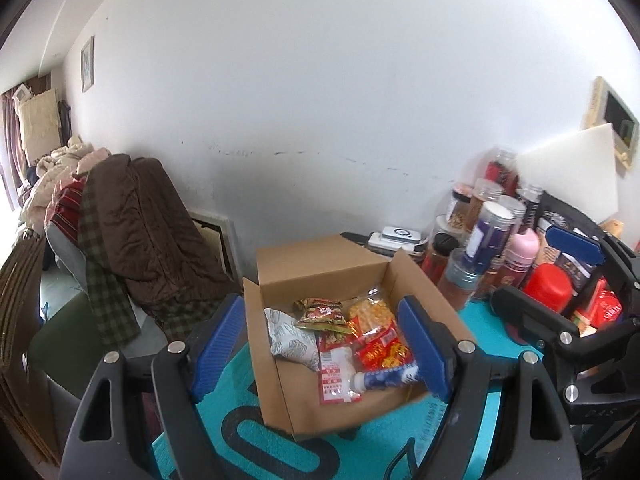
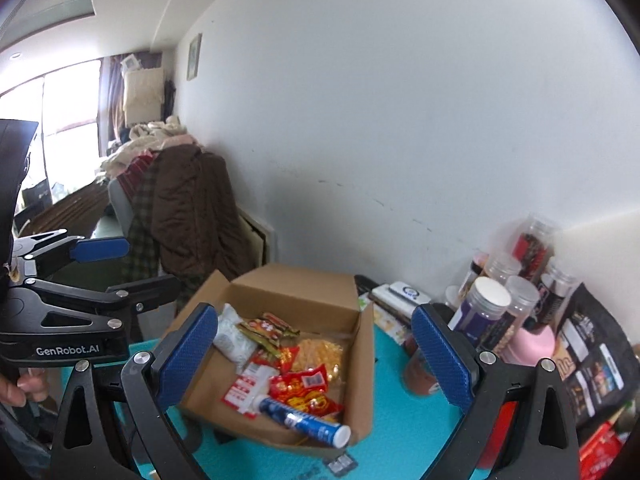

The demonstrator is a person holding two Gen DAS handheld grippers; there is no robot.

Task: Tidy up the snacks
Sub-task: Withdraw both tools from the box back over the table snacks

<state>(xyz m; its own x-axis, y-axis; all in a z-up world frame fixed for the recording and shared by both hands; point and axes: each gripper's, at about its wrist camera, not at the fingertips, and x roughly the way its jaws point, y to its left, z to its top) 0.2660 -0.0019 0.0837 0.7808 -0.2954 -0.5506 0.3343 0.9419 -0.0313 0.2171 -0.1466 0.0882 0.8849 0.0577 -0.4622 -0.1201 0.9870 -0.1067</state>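
Note:
An open cardboard box (image 1: 320, 266) stands on the teal mat (image 1: 400, 440) and holds several snack packets: a white pouch (image 1: 289, 338), a green-brown packet (image 1: 320, 312), a yellow snack bag (image 1: 370, 314), red packets (image 1: 380, 354) and a blue-and-white tube (image 1: 384, 378). My left gripper (image 1: 320, 354) is open and empty, its blue pads straddling the box's front. My right gripper (image 2: 320, 360) is open and empty above the same box (image 2: 296, 284); the tube (image 2: 304, 420) lies at the box's near edge.
Jars and bottles (image 1: 488, 232) crowd the table's right side with a pink bottle (image 1: 522, 246), a red lid (image 1: 548, 286) and a dark bag (image 2: 592, 360). A chair draped in brown clothes (image 1: 136, 232) stands left. The white wall is close behind.

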